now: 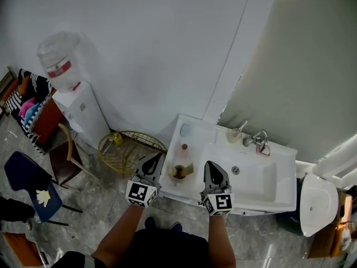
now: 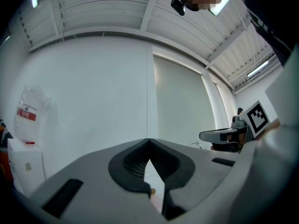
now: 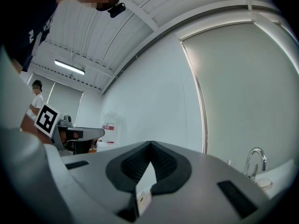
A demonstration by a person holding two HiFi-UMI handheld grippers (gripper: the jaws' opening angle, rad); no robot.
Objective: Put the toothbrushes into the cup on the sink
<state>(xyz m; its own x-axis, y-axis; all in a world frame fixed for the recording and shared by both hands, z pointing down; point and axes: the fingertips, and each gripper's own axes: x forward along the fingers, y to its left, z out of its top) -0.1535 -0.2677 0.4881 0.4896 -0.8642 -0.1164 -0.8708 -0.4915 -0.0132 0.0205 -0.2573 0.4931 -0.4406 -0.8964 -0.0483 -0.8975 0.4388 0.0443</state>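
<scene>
A white sink [image 1: 254,178] stands against the wall, with a faucet [image 1: 257,139] at its back. On its left ledge sit a pale round cup [image 1: 186,130], a small brown item [image 1: 184,147] and a brownish object [image 1: 181,172] too small to make out. I cannot pick out any toothbrush. My left gripper [image 1: 157,157] hovers at the ledge's left edge, shut and empty. My right gripper [image 1: 211,165] hangs over the basin's front left, also shut and empty. In the left gripper view the jaws [image 2: 149,141] meet against the bare wall. The right gripper view shows the same [image 3: 150,144].
A water dispenser [image 1: 75,96] stands at the left wall with a round wire basket [image 1: 131,149] beside it. Chairs [image 1: 33,186] and a clothes rack [image 1: 28,108] fill the far left. A toilet [image 1: 318,202] sits right of the sink. A person [image 3: 35,97] stands far off.
</scene>
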